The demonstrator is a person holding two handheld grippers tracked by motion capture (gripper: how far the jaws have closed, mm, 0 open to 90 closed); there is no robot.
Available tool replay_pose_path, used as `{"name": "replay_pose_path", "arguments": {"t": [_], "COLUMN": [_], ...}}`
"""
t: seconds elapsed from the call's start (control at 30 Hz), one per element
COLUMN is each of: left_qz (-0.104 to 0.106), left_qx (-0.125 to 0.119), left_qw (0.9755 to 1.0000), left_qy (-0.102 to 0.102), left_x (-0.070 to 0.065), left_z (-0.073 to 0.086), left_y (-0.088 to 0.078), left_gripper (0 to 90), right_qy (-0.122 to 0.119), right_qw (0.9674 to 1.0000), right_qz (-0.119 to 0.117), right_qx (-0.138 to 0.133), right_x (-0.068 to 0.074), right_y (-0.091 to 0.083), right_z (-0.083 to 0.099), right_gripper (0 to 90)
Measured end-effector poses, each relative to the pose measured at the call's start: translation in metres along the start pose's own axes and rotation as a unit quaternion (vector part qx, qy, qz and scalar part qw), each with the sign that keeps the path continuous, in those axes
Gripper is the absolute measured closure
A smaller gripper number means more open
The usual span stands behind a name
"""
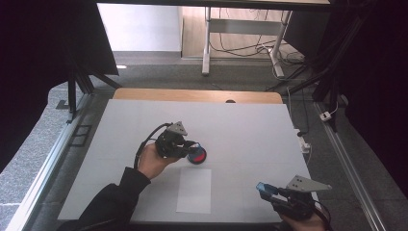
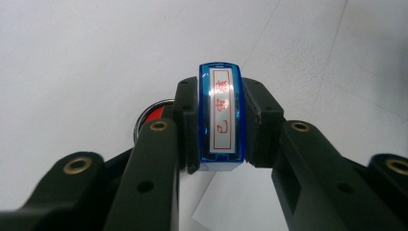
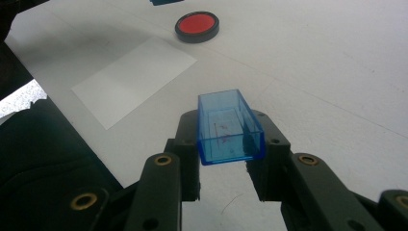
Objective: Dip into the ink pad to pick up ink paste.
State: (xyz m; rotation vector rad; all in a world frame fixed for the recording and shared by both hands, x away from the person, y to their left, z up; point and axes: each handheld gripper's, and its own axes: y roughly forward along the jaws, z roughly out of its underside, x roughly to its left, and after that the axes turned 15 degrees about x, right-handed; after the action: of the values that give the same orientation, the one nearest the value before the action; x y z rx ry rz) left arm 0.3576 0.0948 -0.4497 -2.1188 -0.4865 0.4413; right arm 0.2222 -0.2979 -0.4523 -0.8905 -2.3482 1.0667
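Your left gripper (image 2: 219, 125) clamps the blue stamp (image 2: 221, 115) just above the red ink pad (image 1: 197, 155). Your right gripper (image 3: 231, 144), well apart from the pad, grips the blue cap (image 3: 230, 126).

high view of a white table top (image 1: 250, 130) with a wooden far edge. left hand (image 1: 150, 161) holds the left gripper (image 1: 190, 149) near the middle of the table, its tip just above a round black pad with a red face (image 1: 197, 155); a small blue piece sits at the tip, jaws closed on it. a white sheet of paper (image 1: 194, 190) lies just in front of the pad. right gripper (image 1: 265, 189), at the near right edge, grips a clear blue cap (image 1: 263, 188). grey three-cornered plates top both grippers. dark sleeve enters bottom left.
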Motion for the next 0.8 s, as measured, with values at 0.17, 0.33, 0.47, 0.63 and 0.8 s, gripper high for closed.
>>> {"name": "replay_pose_path", "arguments": {"t": [0.17, 0.33, 0.47, 0.63, 0.8], "left_qz": [0.001, -0.004, -0.007, -0.012, -0.02], "left_qx": [-0.006, -0.009, -0.008, 0.011, 0.027], "left_qw": [1.0, 0.9999, 0.9998, 0.9996, 0.999], "left_qy": [0.0, -0.007, -0.015, -0.022, -0.029], "left_x": [-0.002, 0.001, 0.007, 0.014, 0.018], "left_z": [0.002, 0.001, -0.001, -0.004, -0.005], "left_y": [-0.005, -0.004, 0.004, 0.02, 0.033], "left_gripper": [70.8, 70.7, 70.8, 70.8, 70.8], "right_qy": [0.001, 0.0, 0.001, 0.002, 0.003], "right_qw": [1.0, 1.0, 1.0, 1.0, 1.0], "right_qz": [0.001, 0.0, 0.001, 0.001, 0.002], "right_qx": [0.0, 0.001, 0.004, 0.005, 0.005], "right_x": [0.0, 0.0, 0.0, 0.0, -0.001], "right_y": [0.0, 0.0, 0.0, 0.001, 0.001], "right_z": [0.0, 0.0, 0.0, -0.001, -0.001], "right_gripper": [68.1, 68.1, 68.2, 68.1, 68.2]}}
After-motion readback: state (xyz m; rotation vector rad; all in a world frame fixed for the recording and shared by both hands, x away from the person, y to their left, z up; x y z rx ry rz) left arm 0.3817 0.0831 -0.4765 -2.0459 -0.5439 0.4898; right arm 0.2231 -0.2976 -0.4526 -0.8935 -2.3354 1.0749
